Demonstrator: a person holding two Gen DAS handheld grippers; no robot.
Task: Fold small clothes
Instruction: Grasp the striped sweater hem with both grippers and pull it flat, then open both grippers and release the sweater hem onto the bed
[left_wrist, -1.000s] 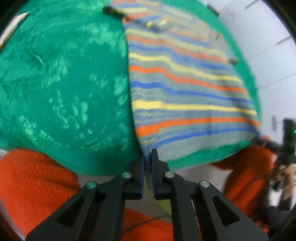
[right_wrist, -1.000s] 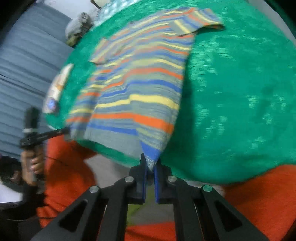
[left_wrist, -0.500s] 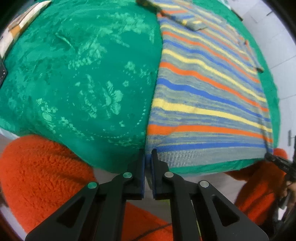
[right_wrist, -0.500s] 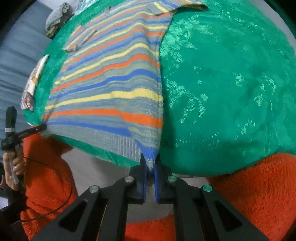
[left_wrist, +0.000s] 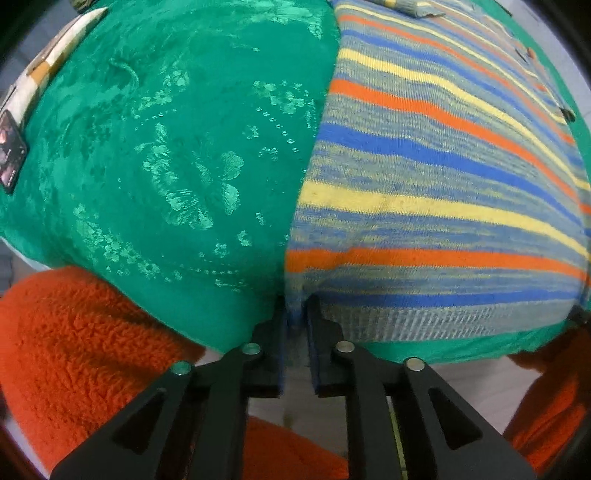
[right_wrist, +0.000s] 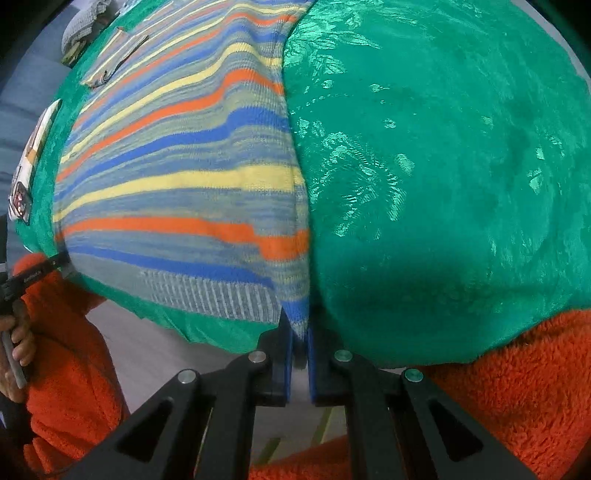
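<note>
A striped knit sweater (left_wrist: 424, 177) in orange, blue, yellow and grey lies flat on the green patterned cloth (left_wrist: 166, 147), with its ribbed hem along the near edge. My left gripper (left_wrist: 295, 310) is at the hem's left corner. Its jaws are opening, and the corner sits loosely in the gap between them. In the right wrist view, my right gripper (right_wrist: 298, 325) is shut on the blue right corner of the sweater (right_wrist: 177, 177). The left gripper (right_wrist: 55, 264) shows small at the far hem corner there.
The person's orange fleece sleeves (left_wrist: 74, 350) (right_wrist: 517, 387) fill the space below the table edge. A printed card (left_wrist: 37, 81) lies on the green cloth (right_wrist: 443, 184) at its left border. A grey bundle (right_wrist: 85, 22) rests beyond the far end.
Both grippers have come down to the near table edge, and the sweater hem now lies flat on the cloth. The left jaws have parted from the hem corner; the right jaws stay shut.
</note>
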